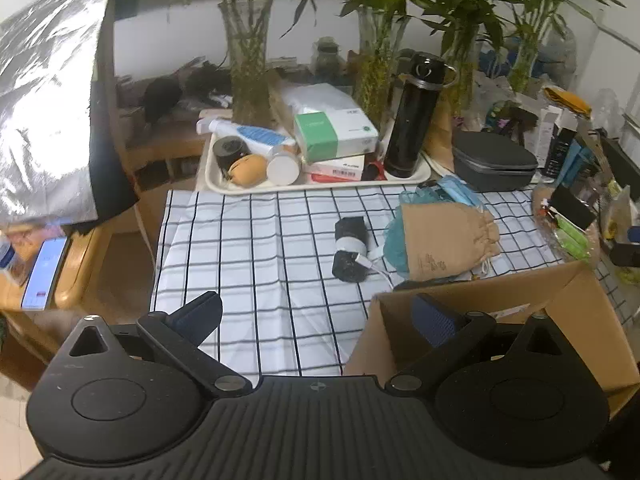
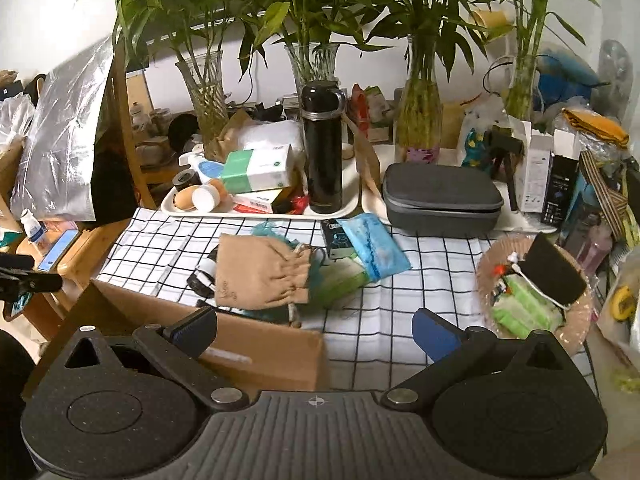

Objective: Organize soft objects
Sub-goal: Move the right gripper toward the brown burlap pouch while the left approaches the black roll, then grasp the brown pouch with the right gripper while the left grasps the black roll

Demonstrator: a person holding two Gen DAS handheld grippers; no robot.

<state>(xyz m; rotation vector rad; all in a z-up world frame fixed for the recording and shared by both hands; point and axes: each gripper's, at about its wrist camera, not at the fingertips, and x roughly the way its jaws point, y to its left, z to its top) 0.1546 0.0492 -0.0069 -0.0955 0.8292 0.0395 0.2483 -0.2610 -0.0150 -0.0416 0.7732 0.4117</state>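
Observation:
A tan drawstring pouch lies on the checked cloth over a teal mesh item. A rolled black cloth with a white band and a white cable lies left of it. Blue packets sit behind the pouch. An open cardboard box stands at the near edge. My left gripper is open and empty, its right finger over the box. My right gripper is open and empty, its left finger over the box.
A white tray at the back holds a black flask, boxes and tubes. A grey zip case sits on a second tray. A round basket with green packets and a black pad is at right. Vases of bamboo line the back.

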